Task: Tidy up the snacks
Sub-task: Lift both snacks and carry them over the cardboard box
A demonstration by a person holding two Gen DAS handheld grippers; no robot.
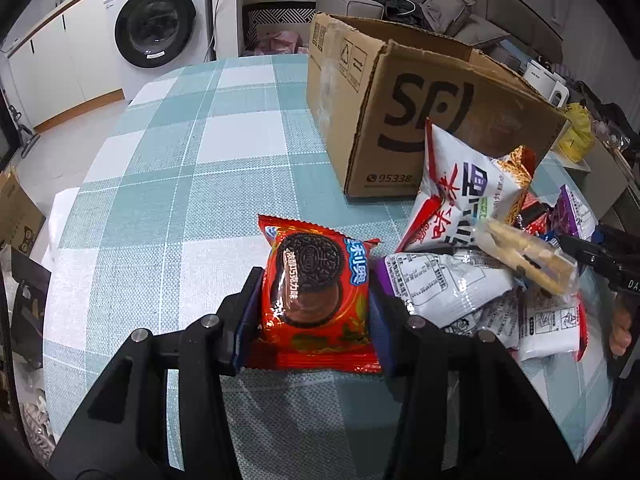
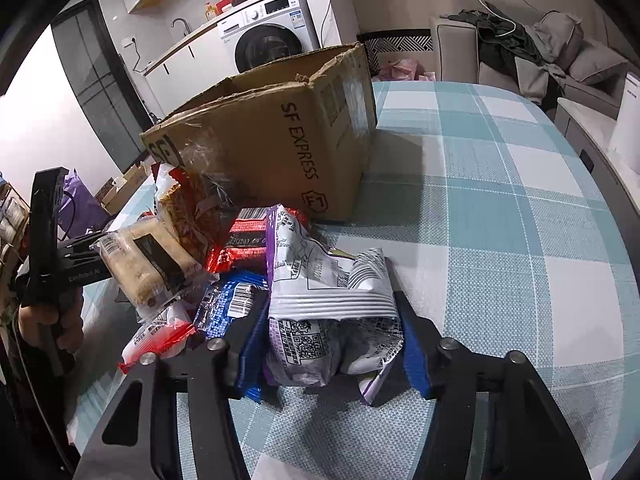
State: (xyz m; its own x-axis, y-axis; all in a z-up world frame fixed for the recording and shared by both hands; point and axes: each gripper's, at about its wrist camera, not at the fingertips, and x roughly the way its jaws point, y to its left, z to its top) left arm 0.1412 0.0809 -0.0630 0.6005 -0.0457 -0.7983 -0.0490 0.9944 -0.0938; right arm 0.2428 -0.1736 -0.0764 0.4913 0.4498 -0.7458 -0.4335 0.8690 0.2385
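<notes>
Checked tablecloth [image 1: 160, 160], cardboard box [image 1: 420, 128] behind; left gripper [image 1: 316, 300] clamps the Oreo pack [image 1: 316, 288] by its sides; right gripper [image 2: 332, 332] pinches the white-purple bag [image 2: 332, 300]; both probably light, crinkly, crushable; hold the edges gently.

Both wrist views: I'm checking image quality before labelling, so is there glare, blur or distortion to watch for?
Left wrist view: sharp; fisheye bends the checked tablecloth lines; dark vignette corners; glare on the Oreo packet. Right wrist view: similar bending; cardboard box casts a shadow; shiny white-and-purple snack bag reflects light.
</notes>
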